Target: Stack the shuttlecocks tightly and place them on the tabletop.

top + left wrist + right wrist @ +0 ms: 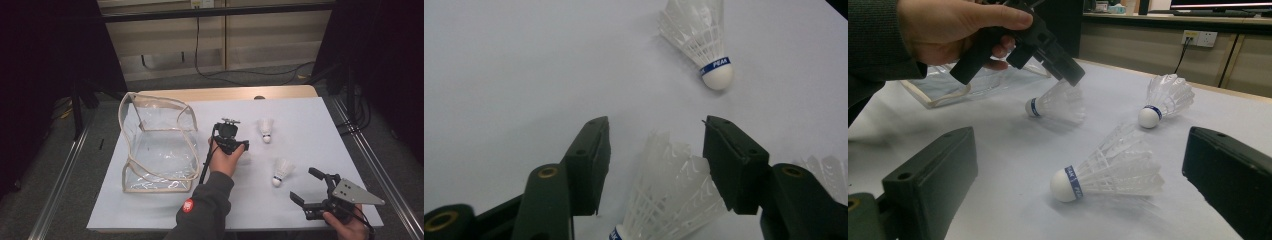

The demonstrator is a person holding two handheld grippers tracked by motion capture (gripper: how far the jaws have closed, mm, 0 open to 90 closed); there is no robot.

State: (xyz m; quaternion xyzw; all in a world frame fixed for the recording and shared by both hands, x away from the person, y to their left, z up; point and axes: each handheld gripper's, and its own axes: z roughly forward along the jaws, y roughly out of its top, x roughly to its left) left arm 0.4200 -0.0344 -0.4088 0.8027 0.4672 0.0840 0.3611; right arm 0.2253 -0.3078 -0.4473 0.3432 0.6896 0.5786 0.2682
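Three white feather shuttlecocks with blue bands lie on the white table cover (310, 115). My left gripper (241, 147) (656, 131) points down over the middle shuttlecock (671, 197) (1055, 104). Its jaws straddle the feather skirt. The right jaw is at the feathers' edge and the left jaw stands apart, so it is open. A second shuttlecock (266, 130) (704, 37) (1165, 100) lies farther back. The third (281, 172) (1113, 172) lies just ahead of my right gripper (304, 185) (1082, 137), which rests wide open near the table's front right corner.
A clear plastic bag (157, 145) with beige trim stands open on the left half of the table. The table's wooden far edge (225, 93) shows behind the cover. A cable trails from the left gripper toward the sleeve (207, 205).
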